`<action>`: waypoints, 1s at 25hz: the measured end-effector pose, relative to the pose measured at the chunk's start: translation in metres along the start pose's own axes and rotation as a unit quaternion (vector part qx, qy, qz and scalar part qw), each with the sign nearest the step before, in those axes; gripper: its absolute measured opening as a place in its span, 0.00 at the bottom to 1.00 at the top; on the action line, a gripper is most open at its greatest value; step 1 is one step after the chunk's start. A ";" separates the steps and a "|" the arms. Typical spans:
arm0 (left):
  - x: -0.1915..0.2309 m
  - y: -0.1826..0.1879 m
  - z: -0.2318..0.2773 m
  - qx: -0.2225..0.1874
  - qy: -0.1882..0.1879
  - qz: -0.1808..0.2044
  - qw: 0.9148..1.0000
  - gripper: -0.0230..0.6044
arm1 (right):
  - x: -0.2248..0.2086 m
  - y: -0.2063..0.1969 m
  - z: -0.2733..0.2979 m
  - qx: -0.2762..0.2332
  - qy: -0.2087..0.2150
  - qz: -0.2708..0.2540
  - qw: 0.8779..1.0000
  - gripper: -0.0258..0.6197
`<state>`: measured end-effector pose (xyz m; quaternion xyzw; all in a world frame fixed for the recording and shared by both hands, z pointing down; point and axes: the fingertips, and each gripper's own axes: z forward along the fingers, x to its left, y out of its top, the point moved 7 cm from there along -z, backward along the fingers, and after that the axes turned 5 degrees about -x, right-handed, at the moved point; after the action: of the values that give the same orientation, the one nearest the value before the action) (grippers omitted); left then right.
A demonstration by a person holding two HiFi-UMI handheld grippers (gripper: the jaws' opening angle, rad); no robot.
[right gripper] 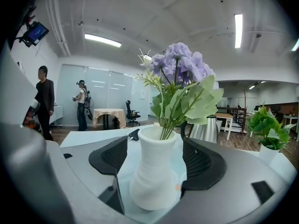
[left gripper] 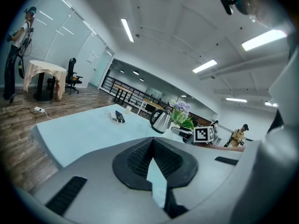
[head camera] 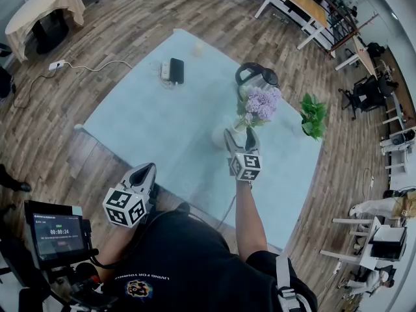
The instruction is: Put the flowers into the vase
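A person's left gripper (head camera: 143, 172) is hanging at the near edge of the pale blue table (head camera: 143, 116), its jaws drawn together on nothing; at its 1 o'clock the right gripper (head camera: 239, 135) is reaching out over the tabletop, jaws spread wide to either side of the white vase (right gripper: 154, 171), which is standing upright between them, apparently unpinched; the purple flowers (right gripper: 180, 64) are already sitting in its neck, stems rising toward 12 o'clock; the right gripper is by far the nearer.
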<state>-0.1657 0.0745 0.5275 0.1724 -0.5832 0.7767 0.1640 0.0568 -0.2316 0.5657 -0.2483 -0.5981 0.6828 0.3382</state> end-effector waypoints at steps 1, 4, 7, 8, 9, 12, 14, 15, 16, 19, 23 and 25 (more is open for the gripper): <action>0.000 0.000 0.000 0.000 0.001 0.000 1.000 0.05 | 0.000 -0.001 0.000 0.001 0.000 0.002 1.000 0.57; 0.002 -0.001 0.000 -0.002 0.003 0.000 1.000 0.05 | 0.000 -0.005 0.002 0.003 0.002 0.005 1.000 0.57; 0.003 -0.002 0.000 -0.003 0.005 -0.001 1.000 0.05 | 0.001 -0.008 0.002 0.006 0.004 0.008 1.000 0.57; 0.003 -0.002 -0.001 -0.003 0.006 -0.002 1.000 0.05 | 0.002 -0.009 0.001 0.006 0.004 0.011 1.000 0.57; 0.003 -0.002 -0.002 -0.003 0.007 -0.001 1.000 0.05 | 0.003 -0.010 0.000 0.007 0.005 0.013 1.000 0.57; 0.004 -0.002 -0.003 -0.003 0.009 0.000 1.000 0.05 | 0.007 -0.015 -0.006 0.009 0.006 0.022 1.000 0.57; 0.001 -0.001 0.002 -0.004 0.004 0.000 1.000 0.05 | 0.003 -0.014 -0.014 0.008 -0.001 0.024 1.000 0.57; -0.001 0.000 0.004 -0.004 0.001 0.000 1.000 0.05 | 0.001 -0.014 -0.020 0.007 -0.007 0.025 1.000 0.57; -0.003 0.000 0.006 -0.004 -0.002 0.000 1.000 0.05 | 0.000 -0.013 -0.025 0.006 -0.011 0.026 1.000 0.57; -0.005 0.002 0.005 0.000 -0.002 -0.001 1.000 0.05 | 0.005 -0.012 -0.038 0.003 -0.010 0.037 0.999 0.56; -0.007 0.001 0.004 0.002 -0.005 -0.001 1.000 0.05 | 0.014 -0.010 -0.054 0.003 -0.017 0.053 0.998 0.07; -0.008 0.001 0.004 0.003 -0.008 0.000 1.000 0.05 | 0.017 -0.010 -0.059 0.006 -0.015 0.081 0.997 0.07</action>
<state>-0.1585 0.0700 0.5240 0.1791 -0.5824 0.7768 0.1594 0.0916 -0.1797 0.5672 -0.2837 -0.5767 0.7153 0.2743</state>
